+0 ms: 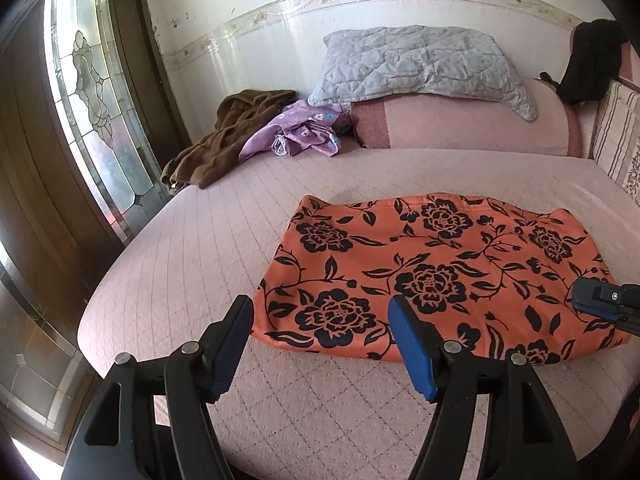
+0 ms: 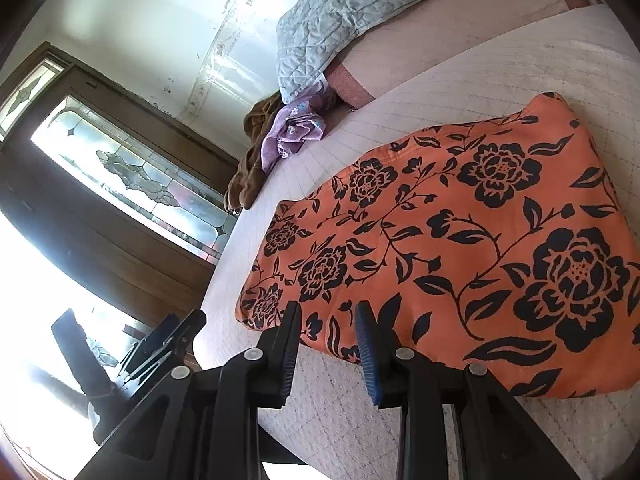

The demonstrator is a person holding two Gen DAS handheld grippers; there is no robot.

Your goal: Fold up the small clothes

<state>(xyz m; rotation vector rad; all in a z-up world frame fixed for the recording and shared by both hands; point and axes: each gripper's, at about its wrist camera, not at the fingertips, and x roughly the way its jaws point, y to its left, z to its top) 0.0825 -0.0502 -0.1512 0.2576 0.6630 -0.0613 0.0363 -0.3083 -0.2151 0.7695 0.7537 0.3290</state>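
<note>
- On the pink quilted bed point(image 1: 180, 280), your orange cloth with black flower print point(image 1: 440, 272) lies folded flat into a rough rectangle, well apart from the brown garment point(image 1: 224, 140) and purple garment point(image 1: 296, 132) near the grey-blue quilted pillow point(image 1: 420, 64).
- Your left gripper point(image 1: 320, 344) hovers at the cloth's near left corner, jaws wide apart and holding nothing.
- Your right gripper point(image 2: 328, 344) sits over the cloth's near edge, jaws partly open with a clear gap; no fabric is pinched between them.
- Fabric looks smooth, edges slightly rounded.
</note>
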